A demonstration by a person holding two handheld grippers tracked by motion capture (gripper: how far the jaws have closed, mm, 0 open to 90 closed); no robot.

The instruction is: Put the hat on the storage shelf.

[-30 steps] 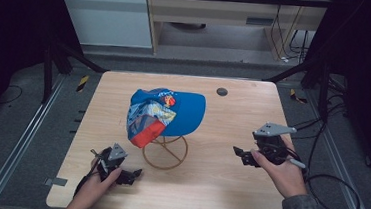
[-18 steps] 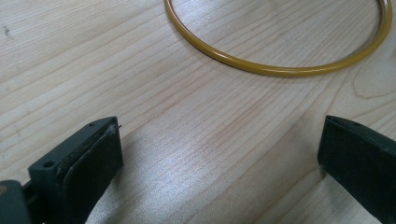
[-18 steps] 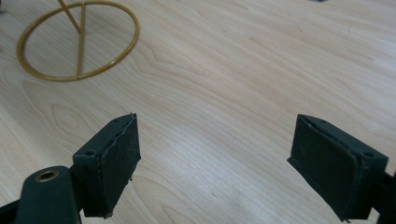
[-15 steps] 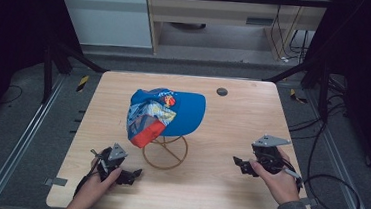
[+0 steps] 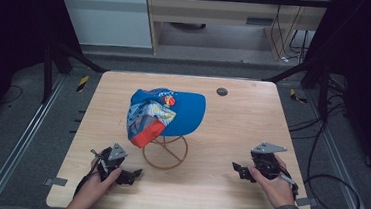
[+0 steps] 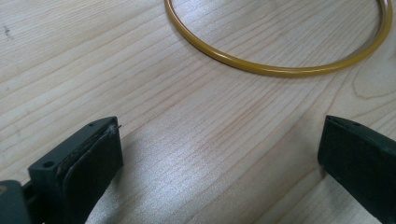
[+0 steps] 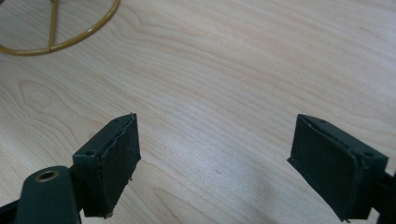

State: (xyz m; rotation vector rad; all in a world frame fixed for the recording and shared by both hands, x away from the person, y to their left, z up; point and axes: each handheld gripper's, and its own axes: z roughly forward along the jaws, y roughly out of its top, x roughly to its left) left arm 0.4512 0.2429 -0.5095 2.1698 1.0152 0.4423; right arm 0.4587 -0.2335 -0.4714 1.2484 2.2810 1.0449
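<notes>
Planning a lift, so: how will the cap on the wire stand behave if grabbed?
The blue cap is probably soft: its printed side droops. It likely lifts off lightly. The thin wire stand may tip or slide if the cap is dragged sideways.

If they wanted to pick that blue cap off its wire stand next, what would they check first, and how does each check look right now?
1. Left tool open, holding nothing: ok.
2. Right tool open, holding nothing: ok.
3. Cap sits on the stand: ok, tilted.
4. Table between tools and stand is bare: ok.
5. Stand's ring flat on the wood: ok.
6. Cap snagged on the stand: cannot tell.
</notes>
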